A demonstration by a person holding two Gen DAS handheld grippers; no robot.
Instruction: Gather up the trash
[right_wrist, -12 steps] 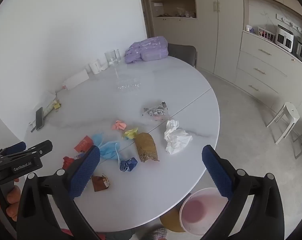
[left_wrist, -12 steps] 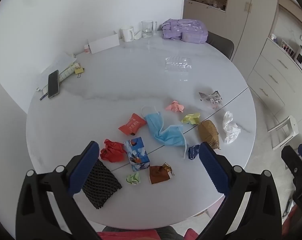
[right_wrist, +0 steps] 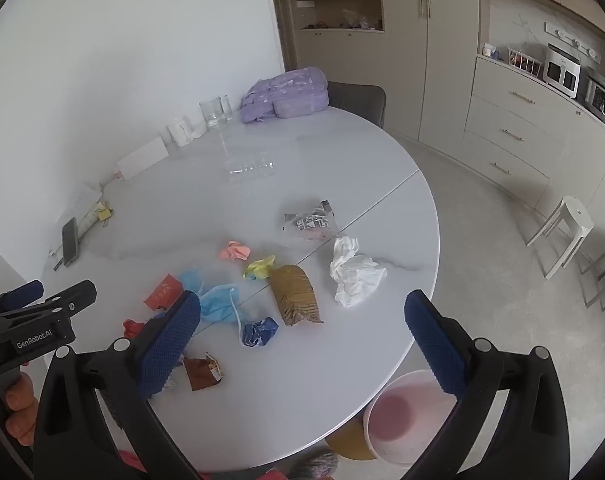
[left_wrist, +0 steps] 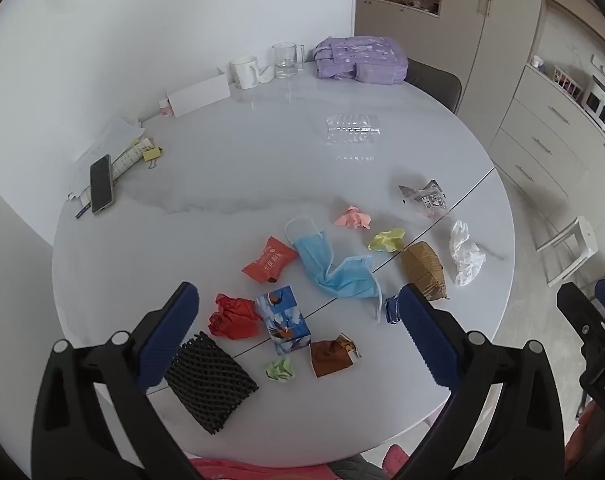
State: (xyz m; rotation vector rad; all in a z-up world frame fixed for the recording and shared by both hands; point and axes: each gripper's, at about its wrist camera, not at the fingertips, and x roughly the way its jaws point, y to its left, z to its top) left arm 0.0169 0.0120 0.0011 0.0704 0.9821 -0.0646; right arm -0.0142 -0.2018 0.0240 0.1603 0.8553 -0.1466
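Several pieces of trash lie scattered on the near half of a round white table [left_wrist: 262, 152]: a blue face mask [left_wrist: 330, 268], a red wrapper [left_wrist: 268, 261], a red paper ball [left_wrist: 233, 315], a blue printed carton [left_wrist: 286, 320], a black foam net [left_wrist: 210, 380], a brown wrapper [left_wrist: 330, 354] and a brown crumpled bag [right_wrist: 296, 294]. A white tissue [right_wrist: 352, 272] sits near the right edge. My left gripper [left_wrist: 298, 336] hovers open above the near pieces, holding nothing. My right gripper [right_wrist: 302, 340] is open too, above the table's near right edge. A pink bin [right_wrist: 406, 420] stands on the floor below that edge.
At the table's far side are a purple bag [left_wrist: 358, 60], a glass mug [left_wrist: 286, 60], a white mug [left_wrist: 244, 72], a white card and a clear plastic tray [left_wrist: 352, 128]. A phone [left_wrist: 101, 182] lies on papers at the left. Cabinets and a white stool [right_wrist: 562, 232] stand to the right.
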